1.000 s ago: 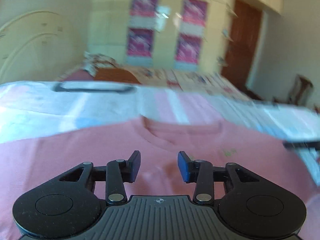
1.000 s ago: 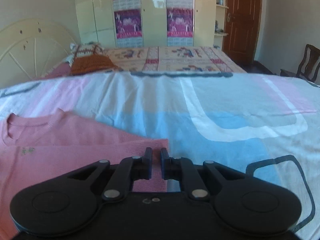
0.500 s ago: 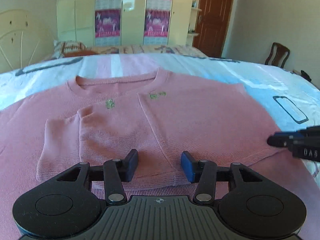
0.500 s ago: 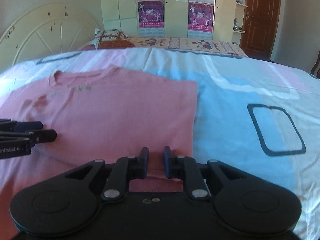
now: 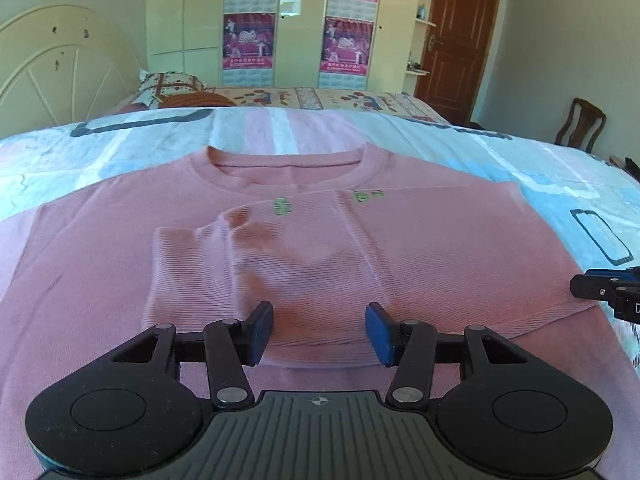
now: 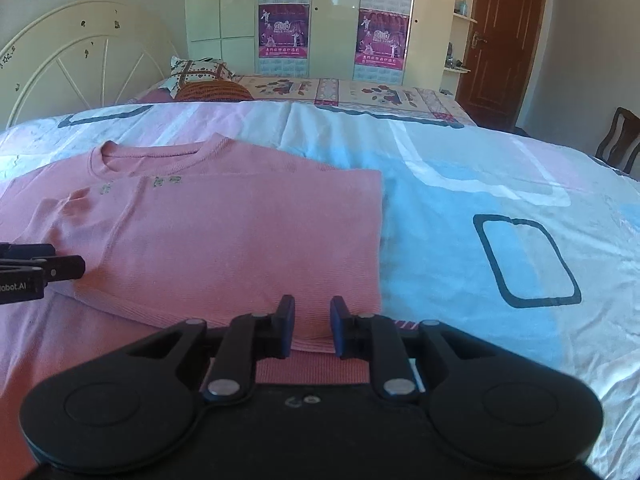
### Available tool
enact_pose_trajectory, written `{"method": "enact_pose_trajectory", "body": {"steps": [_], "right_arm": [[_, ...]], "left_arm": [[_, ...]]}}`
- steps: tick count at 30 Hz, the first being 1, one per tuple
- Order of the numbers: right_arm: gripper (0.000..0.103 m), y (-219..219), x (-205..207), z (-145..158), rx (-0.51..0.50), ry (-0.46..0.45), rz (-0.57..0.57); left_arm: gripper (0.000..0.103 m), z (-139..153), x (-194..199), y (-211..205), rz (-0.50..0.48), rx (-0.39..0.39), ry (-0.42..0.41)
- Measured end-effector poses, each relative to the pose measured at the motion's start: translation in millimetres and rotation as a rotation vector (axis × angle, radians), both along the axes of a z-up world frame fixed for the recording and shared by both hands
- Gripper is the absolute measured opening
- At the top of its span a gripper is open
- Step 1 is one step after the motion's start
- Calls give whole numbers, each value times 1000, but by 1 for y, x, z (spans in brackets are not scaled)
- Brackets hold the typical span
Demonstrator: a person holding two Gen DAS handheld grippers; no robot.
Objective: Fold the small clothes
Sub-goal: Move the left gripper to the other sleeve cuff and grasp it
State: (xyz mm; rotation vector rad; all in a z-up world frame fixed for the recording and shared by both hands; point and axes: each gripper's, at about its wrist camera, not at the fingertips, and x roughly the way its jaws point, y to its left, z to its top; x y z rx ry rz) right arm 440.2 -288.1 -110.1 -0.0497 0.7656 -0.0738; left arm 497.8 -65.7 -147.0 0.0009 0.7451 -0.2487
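Observation:
A pink knit sweater [image 5: 320, 240] lies front up on the bed, collar at the far side. Both sleeves are folded in over the chest, and the right side forms a straight folded edge [image 6: 378, 240]. My left gripper [image 5: 319, 320] hovers over the sleeve cuffs near the lower middle. Its jaws are opening and nothing sits between the pads. My right gripper [image 6: 313, 312] is over the sweater's near right corner, its jaws opening to a narrow gap with only fabric below. Each gripper shows at the edge of the other's view: the right gripper [image 5: 608, 292] and the left gripper [image 6: 40, 268].
The bed sheet [image 6: 480, 200] is white, blue and pink with dark outlined shapes. A pillow [image 6: 200, 74] and a cream headboard [image 6: 60, 60] are at the far left. Beyond stand a wardrobe with posters [image 5: 300, 20], a brown door [image 5: 456, 40] and a wooden chair [image 5: 580, 124].
Both grippers have drawn back from near the collar toward the sweater's lower part. The right jaws, nearly shut a second ago, now stand apart, and the left jaws are wider.

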Motion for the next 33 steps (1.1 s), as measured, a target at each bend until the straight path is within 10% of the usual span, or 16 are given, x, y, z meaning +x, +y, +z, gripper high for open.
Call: {"method": "enact_pose_trajectory", "body": {"steps": [6,20,30,32,33], "right_arm": [[21,13,5,12,63,-37,-28],[33,114,52,3,215,-13,29],[33,145,62,4,193,5,39],[33,143,62,6,193,4,25],[33,142,61,7,190,1,20]], "left_arm": [[51,9,-14,79,136,-23,-27],[51,-27,-96,448,959,-294,-82],[50,-58,-74,523,1037,-516,-154],[5,-58,-66,529,1043,-527,-142],[7,-56,-62,528,1035,-529,-156]]}}
